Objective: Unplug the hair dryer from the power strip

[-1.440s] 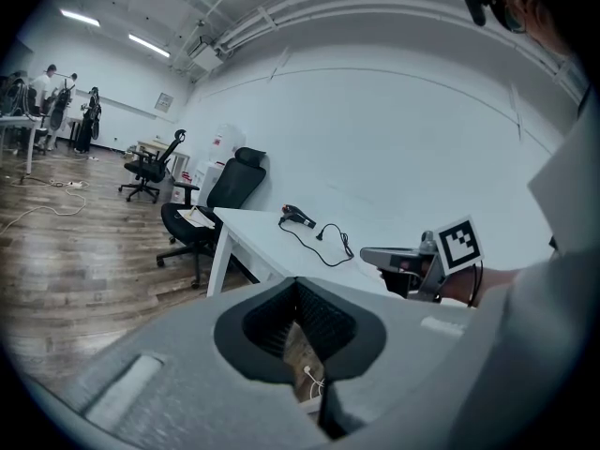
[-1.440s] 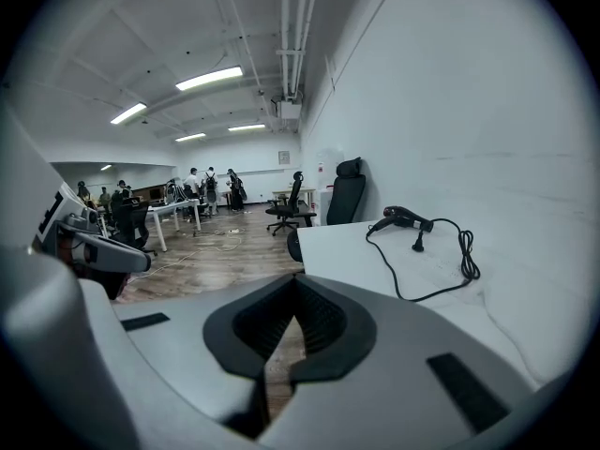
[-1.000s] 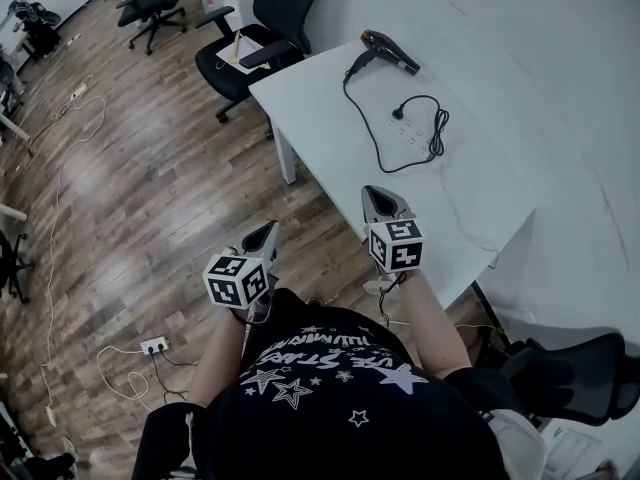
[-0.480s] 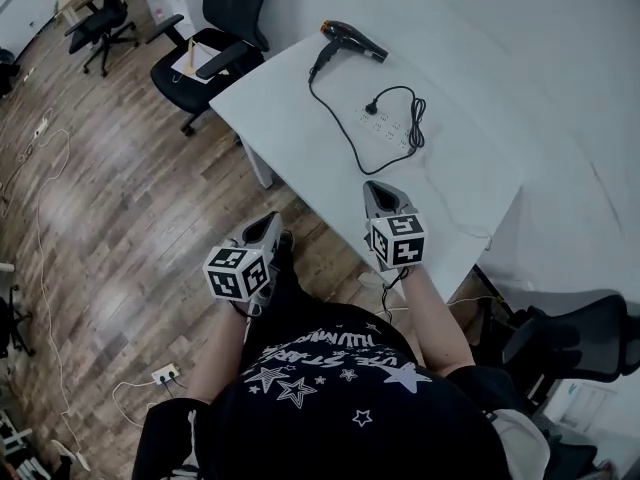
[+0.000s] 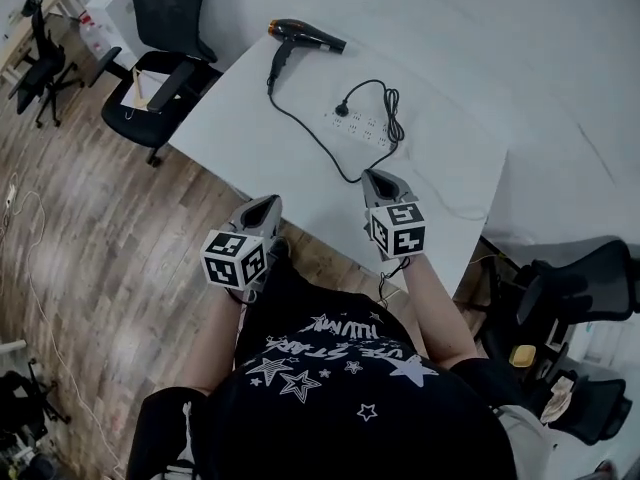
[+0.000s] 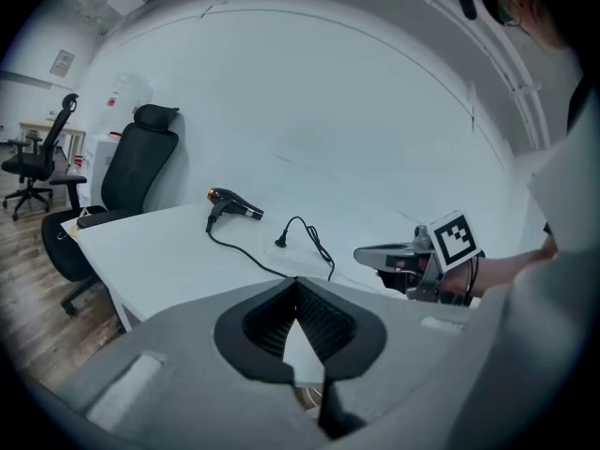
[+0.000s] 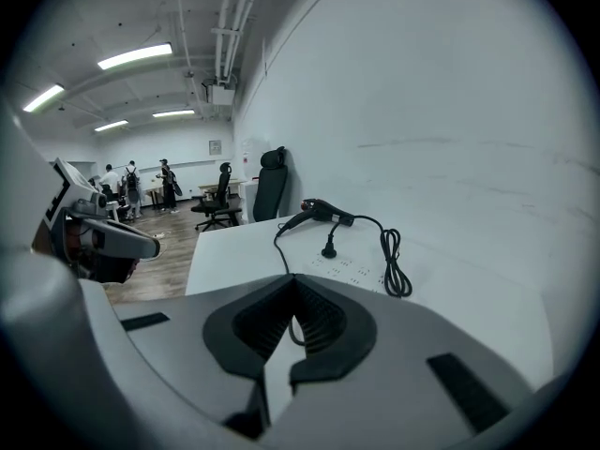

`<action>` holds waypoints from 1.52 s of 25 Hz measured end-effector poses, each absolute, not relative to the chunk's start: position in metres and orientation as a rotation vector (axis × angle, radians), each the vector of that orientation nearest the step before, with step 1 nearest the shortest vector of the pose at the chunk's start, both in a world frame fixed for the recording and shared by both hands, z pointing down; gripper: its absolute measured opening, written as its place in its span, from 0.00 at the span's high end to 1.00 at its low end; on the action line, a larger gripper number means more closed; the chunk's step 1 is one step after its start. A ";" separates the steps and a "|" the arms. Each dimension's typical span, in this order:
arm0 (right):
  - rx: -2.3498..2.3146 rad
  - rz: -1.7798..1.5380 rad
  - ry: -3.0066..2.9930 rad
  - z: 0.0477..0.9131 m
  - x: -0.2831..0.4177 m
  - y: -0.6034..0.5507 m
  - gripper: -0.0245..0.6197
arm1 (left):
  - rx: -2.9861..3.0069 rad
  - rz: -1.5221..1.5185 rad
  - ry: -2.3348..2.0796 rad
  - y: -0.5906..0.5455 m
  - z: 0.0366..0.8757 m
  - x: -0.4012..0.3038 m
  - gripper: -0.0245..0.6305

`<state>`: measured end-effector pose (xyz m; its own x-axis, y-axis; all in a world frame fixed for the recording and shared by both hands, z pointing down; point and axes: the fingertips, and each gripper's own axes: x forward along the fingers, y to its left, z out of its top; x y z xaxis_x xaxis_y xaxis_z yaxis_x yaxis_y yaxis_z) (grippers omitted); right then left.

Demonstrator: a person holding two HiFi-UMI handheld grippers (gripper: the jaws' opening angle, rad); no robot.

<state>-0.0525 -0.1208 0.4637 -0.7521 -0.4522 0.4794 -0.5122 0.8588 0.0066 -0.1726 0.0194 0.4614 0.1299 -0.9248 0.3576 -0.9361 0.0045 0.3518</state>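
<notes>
A black hair dryer (image 5: 305, 35) lies at the far end of the white table (image 5: 250, 118). Its black cord runs in a loop to a plug (image 5: 343, 111) that stands in the white power strip (image 5: 362, 128), with a bundled length of cord (image 5: 392, 103) beside it. My right gripper (image 5: 381, 180) is shut and empty, over the table's near edge and short of the strip. My left gripper (image 5: 268, 206) is also shut and empty, just off the near edge. The dryer (image 7: 323, 211) and plug (image 7: 329, 249) show ahead in the right gripper view, and the dryer (image 6: 234, 207) in the left gripper view.
A black office chair (image 5: 160, 68) with papers on its seat stands at the table's left end. Another black chair (image 5: 570, 288) is on the right. A white wall runs behind the table. Wood floor with loose cables lies to the left. People (image 7: 131, 181) stand far off.
Both grippers have moved toward the table; the right one now reaches over its near edge. The dryer and strip sit closer in the head view. Both stay shut.
</notes>
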 end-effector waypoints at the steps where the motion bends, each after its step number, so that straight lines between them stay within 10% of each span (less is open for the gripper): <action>1: 0.729 0.174 -2.553 0.462 -0.055 -0.128 0.95 | 1.923 0.035 -1.774 0.011 0.461 -0.179 0.95; 38: 1.111 0.354 -2.347 0.482 -0.061 -0.218 0.95 | 2.260 0.331 -1.242 -0.180 0.499 -0.205 0.95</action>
